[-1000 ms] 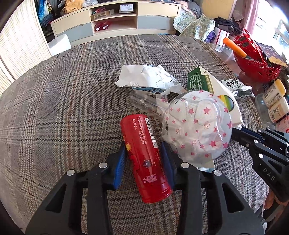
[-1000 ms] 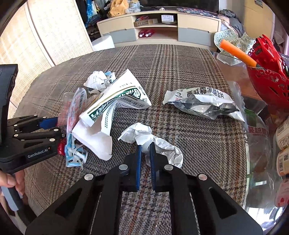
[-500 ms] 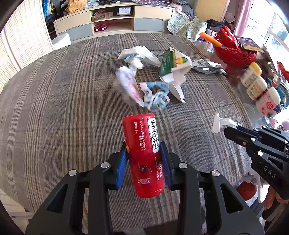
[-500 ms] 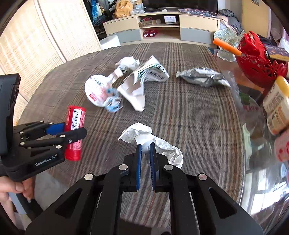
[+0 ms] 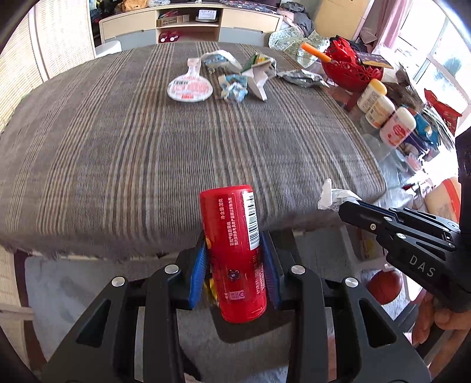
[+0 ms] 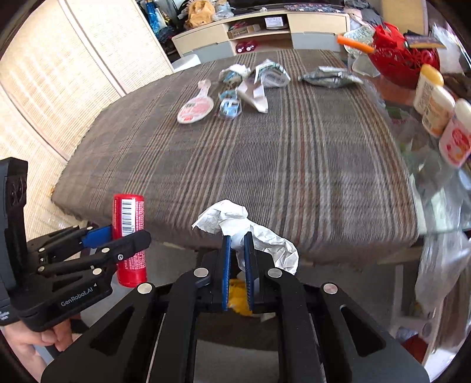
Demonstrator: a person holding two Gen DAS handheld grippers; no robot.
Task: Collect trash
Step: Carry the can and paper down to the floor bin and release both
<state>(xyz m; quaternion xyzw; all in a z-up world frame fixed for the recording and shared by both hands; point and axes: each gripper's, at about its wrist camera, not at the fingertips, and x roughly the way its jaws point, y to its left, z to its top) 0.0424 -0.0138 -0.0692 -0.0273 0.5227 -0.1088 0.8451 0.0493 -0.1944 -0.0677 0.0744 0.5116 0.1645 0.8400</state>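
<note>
My left gripper [image 5: 234, 259] is shut on a red tube [image 5: 232, 250] and holds it in the air past the near edge of the plaid-covered table [image 5: 147, 147]. It also shows in the right wrist view [image 6: 129, 235]. My right gripper [image 6: 237, 256] is shut on a crumpled white paper [image 6: 250, 229], also off the table's near edge; the paper shows in the left wrist view [image 5: 331, 197]. Left on the far table: a round lid [image 5: 190, 88], a blue-white wrapper [image 5: 234, 88], a torn carton [image 5: 259, 70] and a silver bag [image 5: 303, 78].
A red basket [image 5: 350, 70] and several plastic bottles [image 5: 382, 115] stand along the table's right side. A dark bin with yellow trash [image 6: 238, 297] lies below my grippers. A wicker screen [image 6: 59, 88] stands left, a low cabinet [image 5: 188, 23] behind.
Both grippers have pulled back from the trash pile to beyond the table's near edge, each carrying its item. The trash pile now lies far away.
</note>
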